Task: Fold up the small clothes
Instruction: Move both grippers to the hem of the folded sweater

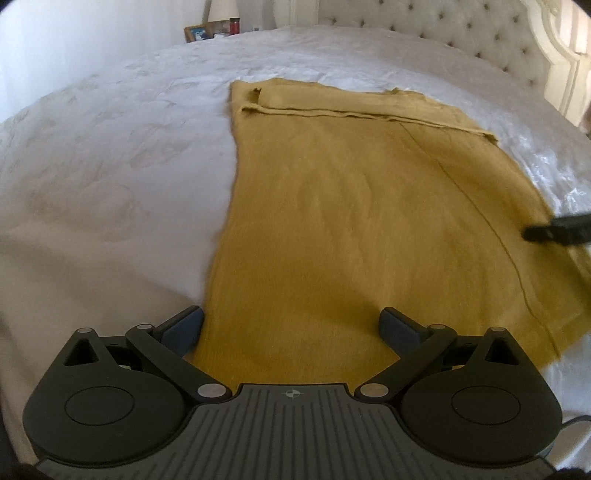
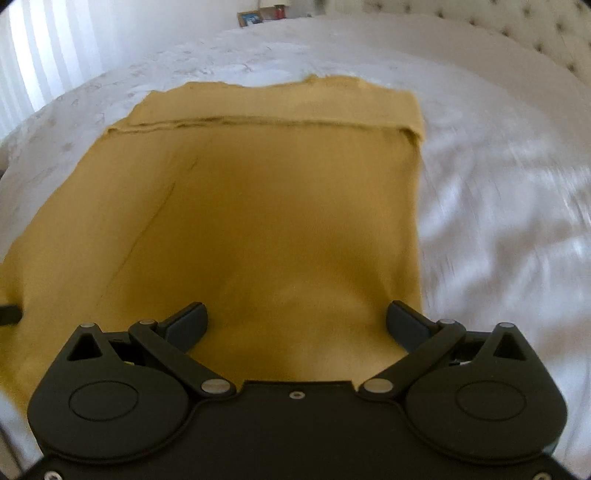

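The left hand-held gripper (image 1: 291, 325) hangs low over the near edge of a mustard-yellow garment (image 1: 343, 206), its two fingers spread wide apart with nothing between them; its left finger (image 1: 184, 328) sits right at the garment's left border, where the yellow cloth meets the white bedspread (image 1: 110, 166), and its right finger is over the cloth itself. The right hand-held gripper (image 2: 297, 319) is likewise spread wide and holds nothing, poised above the garment (image 2: 258, 206) close to its right edge, with its right finger (image 2: 406, 321) just inside that edge. In the left wrist view the tip of the right hand-held gripper (image 1: 554, 229) shows as a dark blurred shape over the garment's right side. The garment lies flat on the bed, long and roughly rectangular, with a strip at its far end folded back over itself, making a raised seam across the width, and a thin dark crease running lengthwise down it. The bedspread (image 2: 498, 221) has a faint pattern and is blurred on the right. Beyond the garment, a tufted pale headboard (image 1: 461, 29) stands at the far right, and a bedside stand with a lamp (image 1: 221, 9), a small red container (image 1: 234, 25) and a picture frame (image 1: 197, 33) stands at the far edge of the bed
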Motion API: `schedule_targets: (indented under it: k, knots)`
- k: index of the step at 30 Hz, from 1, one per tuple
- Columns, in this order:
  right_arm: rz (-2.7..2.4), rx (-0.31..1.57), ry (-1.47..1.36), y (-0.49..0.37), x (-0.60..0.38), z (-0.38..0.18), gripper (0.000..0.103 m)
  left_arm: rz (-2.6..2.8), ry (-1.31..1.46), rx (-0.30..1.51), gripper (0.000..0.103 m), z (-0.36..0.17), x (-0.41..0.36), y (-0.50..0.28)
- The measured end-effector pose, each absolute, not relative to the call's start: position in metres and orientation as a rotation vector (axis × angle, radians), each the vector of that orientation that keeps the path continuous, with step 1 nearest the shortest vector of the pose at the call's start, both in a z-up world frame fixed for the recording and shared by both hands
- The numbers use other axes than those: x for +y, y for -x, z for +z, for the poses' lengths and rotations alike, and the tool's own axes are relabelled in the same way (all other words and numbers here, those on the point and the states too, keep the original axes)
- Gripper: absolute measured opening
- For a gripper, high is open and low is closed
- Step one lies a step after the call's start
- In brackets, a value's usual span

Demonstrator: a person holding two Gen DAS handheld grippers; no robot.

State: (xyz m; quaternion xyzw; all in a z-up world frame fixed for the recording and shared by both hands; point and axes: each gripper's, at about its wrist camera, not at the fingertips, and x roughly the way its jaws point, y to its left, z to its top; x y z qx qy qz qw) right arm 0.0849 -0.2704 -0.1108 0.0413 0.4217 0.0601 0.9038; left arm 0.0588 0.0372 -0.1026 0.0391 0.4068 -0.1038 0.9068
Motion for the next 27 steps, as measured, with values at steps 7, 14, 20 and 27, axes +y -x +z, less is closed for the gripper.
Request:
schedule_targets:
  k: [7, 14, 20, 27]
  knots:
    - [0.119, 0.904, -0.17, -0.027, -0.275, -0.106, 0.102, -0.222, -0.073, 0.84, 0.102, -0.103, 0.043, -0.044]
    - [0.118, 0.921, -0.265, 0.002, -0.283, -0.102, 0.102, -0.226, -0.057, 0.853, 0.102, -0.1, 0.05, -0.032]
    - [0.048, 0.898, -0.342, 0.014, -0.299, -0.093, 0.102, -0.209, -0.03, 0.854, 0.102, -0.09, 0.063, -0.022]
    - [0.006, 0.909, -0.436, 0.012, -0.321, -0.103, 0.103, -0.141, 0.043, 0.855, 0.102, -0.085, 0.079, -0.024]
